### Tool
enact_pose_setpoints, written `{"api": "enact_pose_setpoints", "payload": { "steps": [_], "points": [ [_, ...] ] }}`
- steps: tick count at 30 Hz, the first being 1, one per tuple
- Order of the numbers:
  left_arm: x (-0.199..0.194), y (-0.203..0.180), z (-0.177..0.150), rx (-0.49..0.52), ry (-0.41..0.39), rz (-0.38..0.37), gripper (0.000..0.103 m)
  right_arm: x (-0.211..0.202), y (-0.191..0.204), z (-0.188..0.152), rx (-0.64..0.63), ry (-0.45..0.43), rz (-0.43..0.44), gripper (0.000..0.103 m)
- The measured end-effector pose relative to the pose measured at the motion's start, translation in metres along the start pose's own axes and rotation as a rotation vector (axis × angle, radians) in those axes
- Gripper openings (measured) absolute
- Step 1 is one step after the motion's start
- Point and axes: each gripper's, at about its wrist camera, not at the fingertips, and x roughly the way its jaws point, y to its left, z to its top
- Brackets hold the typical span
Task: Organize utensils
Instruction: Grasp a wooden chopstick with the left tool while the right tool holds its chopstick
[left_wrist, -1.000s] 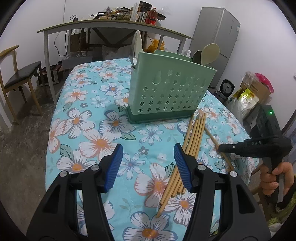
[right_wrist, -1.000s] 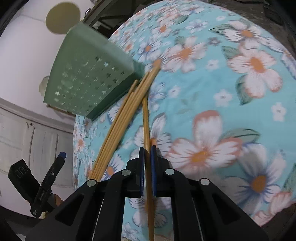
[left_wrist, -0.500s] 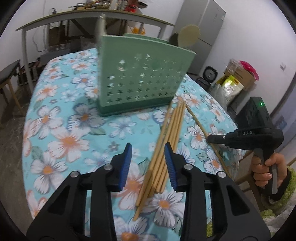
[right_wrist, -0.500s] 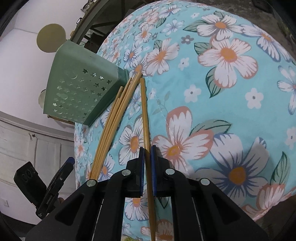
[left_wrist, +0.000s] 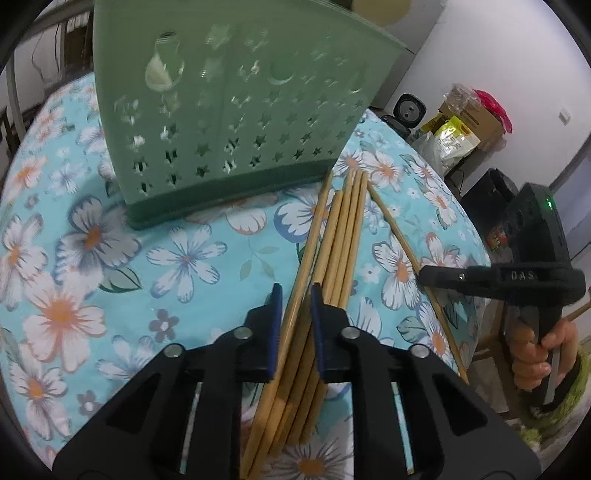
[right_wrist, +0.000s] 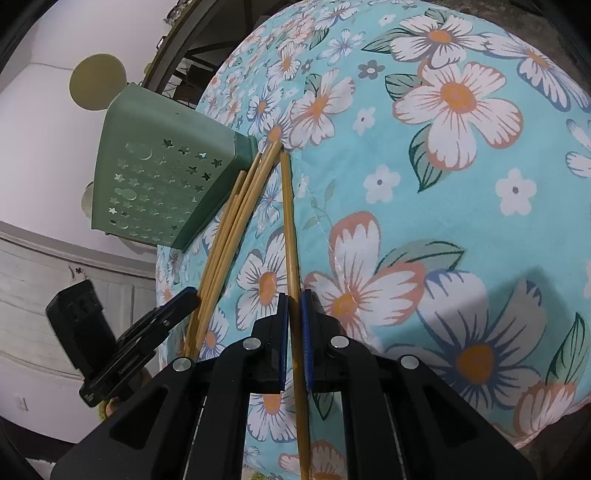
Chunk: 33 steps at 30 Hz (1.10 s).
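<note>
tabletop (left_wrist: 85, 280): flowered cloth | caddy (left_wrist: 229, 110): stood upright at far side | chopsticks (left_wrist: 343, 236): laid bundled beside caddy | left tool (left_wrist: 295, 314): jaws just narrowed around one bundle stick, contact unclear | right tool (right_wrist: 291, 321): clamped on separate stick (right_wrist: 290, 229) | step: pickup | next: lift, drop tips into caddy

left claw (left_wrist: 295, 299) now narrowed around chopstick (left_wrist: 312, 240)
</note>
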Motion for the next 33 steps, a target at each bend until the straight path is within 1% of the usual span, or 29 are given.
{"api": "enact_pose_setpoints", "payload": {
  "steps": [7,14,17,20,26,29,31,32,33],
  "points": [
    [0.004,0.005,0.002,-0.05,0.003,-0.044,0.008,-0.001,-0.005,0.0,0.007,0.001,0.019,0.007],
    [-0.014,0.01,-0.001,-0.073,-0.038,-0.039,0.007,-0.005,-0.009,-0.003,0.032,-0.004,0.039,0.007],
    [-0.028,0.013,-0.004,-0.081,-0.064,-0.022,0.007,-0.007,-0.01,-0.004,0.044,-0.004,0.045,0.007],
    [-0.04,0.02,-0.011,-0.098,-0.074,0.02,0.006,-0.01,-0.011,-0.007,0.054,0.002,0.048,0.007],
    [-0.049,0.037,-0.026,-0.135,-0.051,0.096,0.007,-0.014,-0.009,-0.015,0.046,0.021,0.029,0.007],
    [-0.049,0.042,-0.029,-0.135,-0.034,0.149,0.007,-0.013,-0.005,-0.015,0.033,0.033,0.011,0.008],
    [-0.048,0.043,-0.027,-0.135,-0.032,0.144,0.009,-0.011,-0.001,-0.013,0.013,0.037,-0.007,0.009],
    [-0.048,0.044,-0.025,-0.131,-0.032,0.146,0.01,-0.012,0.001,-0.011,0.003,0.034,-0.017,0.011],
    [-0.048,0.043,-0.024,-0.127,-0.03,0.15,0.013,-0.011,0.003,-0.01,-0.004,0.033,-0.024,0.013]
  ]
}}
